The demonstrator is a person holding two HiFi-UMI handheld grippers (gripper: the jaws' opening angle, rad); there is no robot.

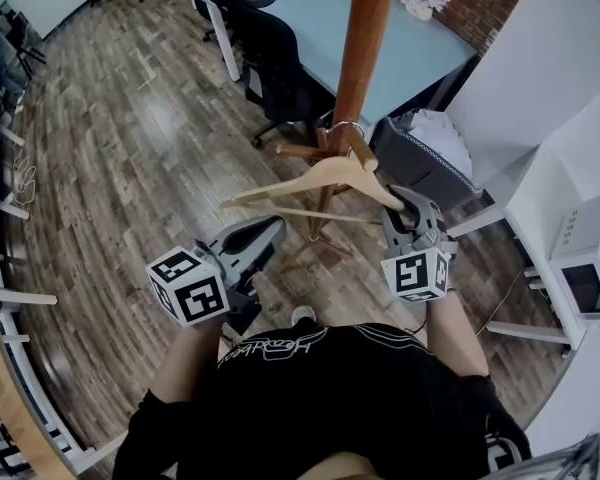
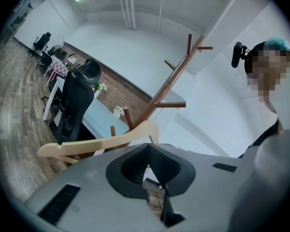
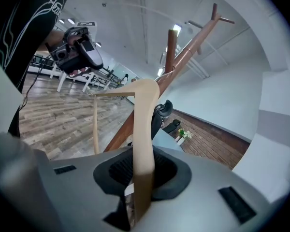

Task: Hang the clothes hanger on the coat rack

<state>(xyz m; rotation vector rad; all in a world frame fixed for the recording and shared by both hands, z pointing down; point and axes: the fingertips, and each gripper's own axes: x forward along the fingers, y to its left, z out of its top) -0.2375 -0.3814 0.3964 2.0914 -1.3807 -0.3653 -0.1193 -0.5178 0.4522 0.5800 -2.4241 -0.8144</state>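
A pale wooden clothes hanger (image 1: 310, 180) hangs level in front of the brown coat rack (image 1: 365, 38). Its metal hook (image 1: 345, 126) loops at a short peg (image 1: 358, 148) low on the pole. My right gripper (image 1: 400, 206) is shut on the hanger's right arm, and in the right gripper view the wood (image 3: 146, 115) runs up from between the pads. My left gripper (image 1: 270, 230) hovers just below the hanger's left arm, jaws together, holding nothing. In the left gripper view the hanger (image 2: 106, 141) crosses above the closed tips, and the rack (image 2: 176, 74) rises behind it.
The rack's feet (image 1: 325, 233) spread on the wood floor close to my shoes. A black office chair (image 1: 280, 58) and a blue table (image 1: 330, 18) stand behind the pole. A grey bin with white cloth (image 1: 435, 148) sits to the right, by a white cabinet (image 1: 580, 268).
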